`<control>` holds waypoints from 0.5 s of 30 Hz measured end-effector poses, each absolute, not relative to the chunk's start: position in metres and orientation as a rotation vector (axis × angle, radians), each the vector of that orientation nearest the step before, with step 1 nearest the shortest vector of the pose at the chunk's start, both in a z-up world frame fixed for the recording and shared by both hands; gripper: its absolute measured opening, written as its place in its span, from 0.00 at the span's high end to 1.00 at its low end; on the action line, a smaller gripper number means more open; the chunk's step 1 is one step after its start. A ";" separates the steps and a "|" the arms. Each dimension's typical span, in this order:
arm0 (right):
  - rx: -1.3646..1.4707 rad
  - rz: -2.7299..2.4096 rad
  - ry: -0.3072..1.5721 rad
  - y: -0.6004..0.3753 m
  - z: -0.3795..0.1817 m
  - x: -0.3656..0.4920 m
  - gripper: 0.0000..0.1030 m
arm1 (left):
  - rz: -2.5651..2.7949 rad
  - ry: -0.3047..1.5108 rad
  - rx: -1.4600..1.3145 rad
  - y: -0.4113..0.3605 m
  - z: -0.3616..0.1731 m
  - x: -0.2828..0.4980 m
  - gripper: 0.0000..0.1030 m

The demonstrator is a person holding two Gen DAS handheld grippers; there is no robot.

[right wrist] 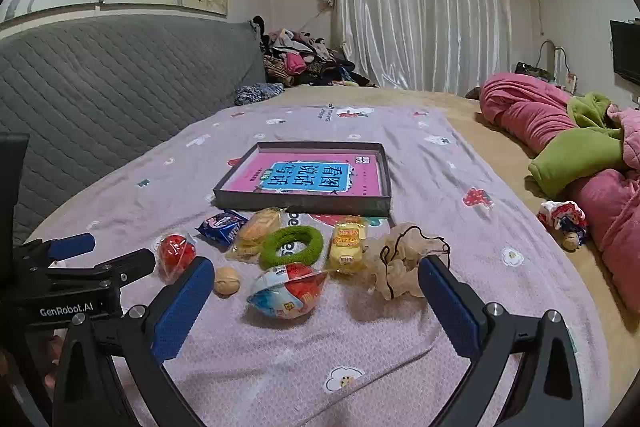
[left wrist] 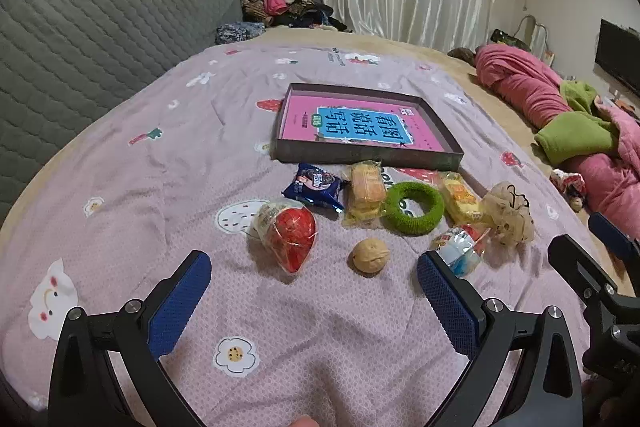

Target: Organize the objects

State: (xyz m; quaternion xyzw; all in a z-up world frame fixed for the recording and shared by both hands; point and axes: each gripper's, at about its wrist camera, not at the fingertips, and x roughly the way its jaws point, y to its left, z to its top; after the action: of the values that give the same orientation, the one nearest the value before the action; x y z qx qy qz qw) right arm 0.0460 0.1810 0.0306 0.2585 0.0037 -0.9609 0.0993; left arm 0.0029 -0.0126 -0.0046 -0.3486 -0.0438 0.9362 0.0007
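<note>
A shallow dark box [left wrist: 362, 158] [right wrist: 304, 203] with a pink book inside lies on the lilac quilt. In front of it lie a blue snack packet [left wrist: 315, 186] [right wrist: 222, 223], two yellow cake packets [left wrist: 365, 193] [left wrist: 462, 197], a green hair ring [left wrist: 414, 203] [right wrist: 291, 247], a beige scrunchie [left wrist: 510, 215] [right wrist: 404, 263], a red wrapped egg [left wrist: 288, 237] [right wrist: 176, 255], a blue-red wrapped egg [left wrist: 462, 249] [right wrist: 288, 291] and a walnut [left wrist: 370, 255] [right wrist: 227, 281]. My left gripper [left wrist: 314, 301] is open and empty, just short of the walnut. My right gripper [right wrist: 316, 307] is open and empty around the blue-red egg.
A grey quilted headboard [left wrist: 100, 27] runs along the left. Pink and green bedding [left wrist: 560, 115] is heaped at the right, with a small doll [right wrist: 564, 219] beside it. Clothes [right wrist: 304, 63] are piled at the far end by white curtains.
</note>
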 end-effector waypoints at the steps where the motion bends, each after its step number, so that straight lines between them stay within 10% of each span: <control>1: 0.759 -2.843 0.009 0.182 0.031 0.046 0.00 | 2.935 -0.142 -1.094 -0.013 -0.005 0.003 0.00; 15: 0.764 -2.833 0.024 0.181 0.026 0.045 0.00 | 2.938 -0.104 -1.100 -0.011 -0.008 -0.001 0.00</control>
State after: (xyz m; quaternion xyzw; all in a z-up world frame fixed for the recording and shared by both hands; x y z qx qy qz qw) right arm 0.0454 0.1809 0.0257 0.2590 0.0083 -0.9603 0.1036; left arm -0.0010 -0.0109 -0.0083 -0.3503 -0.0331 0.9361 0.0013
